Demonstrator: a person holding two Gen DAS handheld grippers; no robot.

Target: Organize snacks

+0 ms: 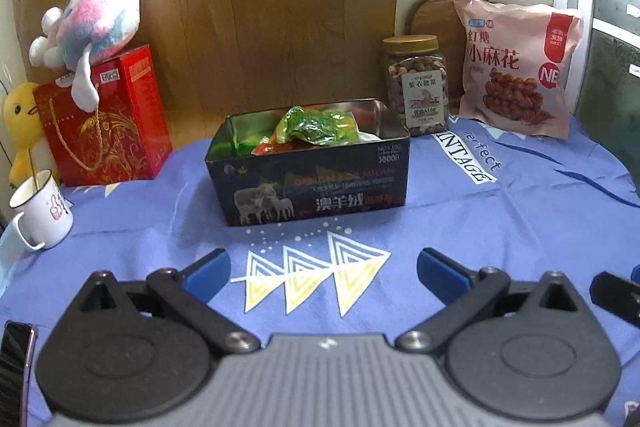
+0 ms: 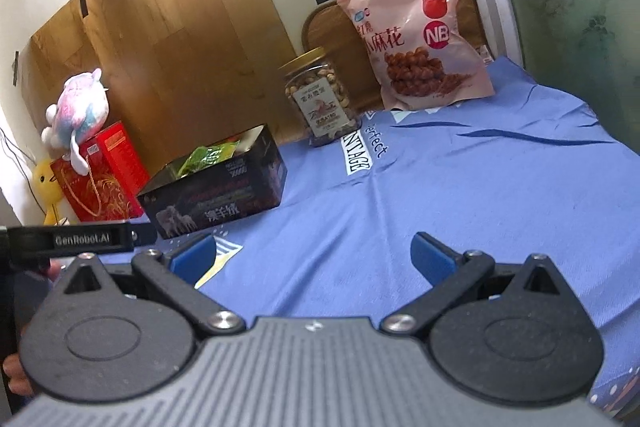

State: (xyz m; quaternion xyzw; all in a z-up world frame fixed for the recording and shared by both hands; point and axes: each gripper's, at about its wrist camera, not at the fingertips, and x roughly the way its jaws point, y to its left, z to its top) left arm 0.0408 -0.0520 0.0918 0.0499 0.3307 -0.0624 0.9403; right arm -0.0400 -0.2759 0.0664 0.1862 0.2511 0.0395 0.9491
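Observation:
A black tin box (image 1: pixel 312 183) stands on the blue cloth, holding green and orange snack packets (image 1: pixel 316 125). It also shows in the right wrist view (image 2: pixel 216 191), with the green packets (image 2: pixel 206 155) inside. My left gripper (image 1: pixel 324 267) is open and empty, just in front of the box. My right gripper (image 2: pixel 314 253) is open and empty, right of the box over bare cloth. A jar of nuts (image 1: pixel 416 85) (image 2: pixel 320 99) and a pink snack bag (image 1: pixel 520 67) (image 2: pixel 416 35) stand at the back right.
A red gift box (image 1: pixel 108 123) with a plush toy (image 1: pixel 96 23) on top stands at the back left, next to a yellow duck toy (image 1: pixel 22 131). A white mug (image 1: pixel 40 211) sits at the left edge. A phone (image 1: pixel 16 351) lies near left.

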